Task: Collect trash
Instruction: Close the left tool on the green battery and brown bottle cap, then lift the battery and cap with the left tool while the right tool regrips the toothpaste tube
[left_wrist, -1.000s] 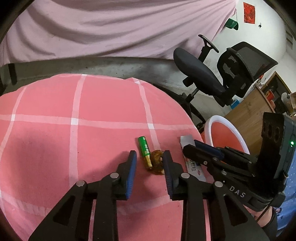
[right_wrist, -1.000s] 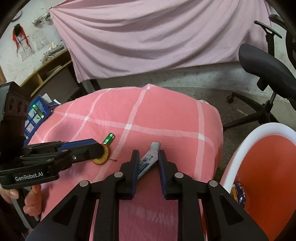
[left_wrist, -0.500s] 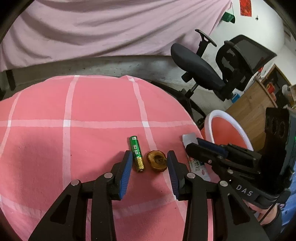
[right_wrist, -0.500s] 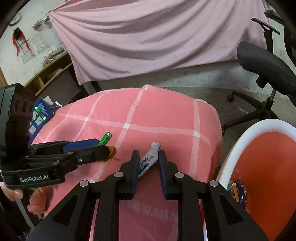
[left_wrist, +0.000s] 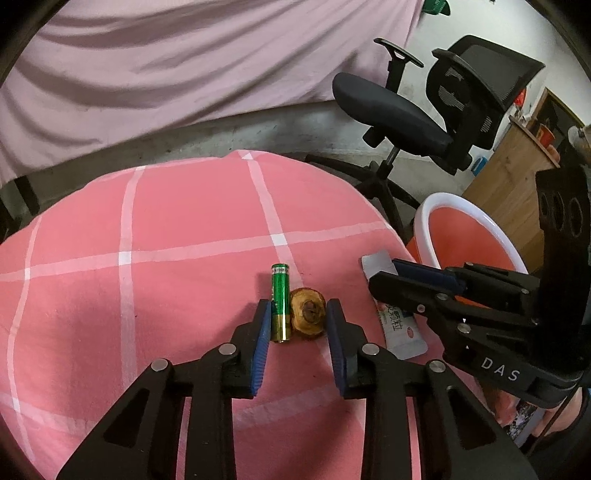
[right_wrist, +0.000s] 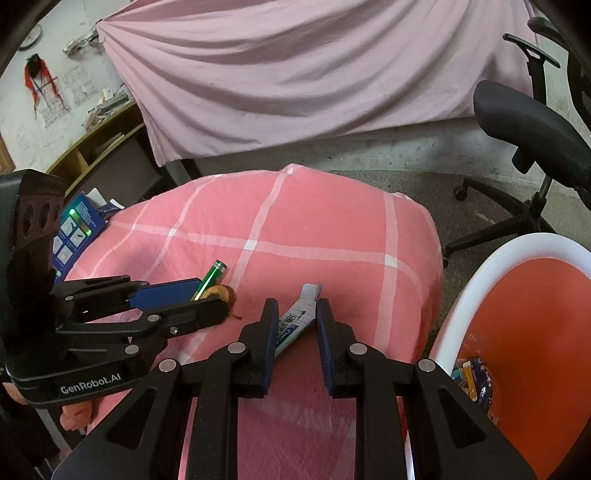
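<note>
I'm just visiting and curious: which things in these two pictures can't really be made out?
- Sachet, right wrist view: its near end is hidden by the right gripper; its print is too small to read.
- Battery, right wrist view: its lower half is hidden behind the left gripper.
- Bin, right wrist view: the wrappers inside are cut off by its rim and blurred.

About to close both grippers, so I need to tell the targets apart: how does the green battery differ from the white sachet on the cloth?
The green battery is a shiny cylinder; the white sachet is a flat printed packet. The battery lies between the left gripper fingers beside a brown fruit scrap; the sachet lies alone between the right gripper fingers, nearer the orange bin. Both rest on the pink checked cloth, neither yet clamped.
</note>
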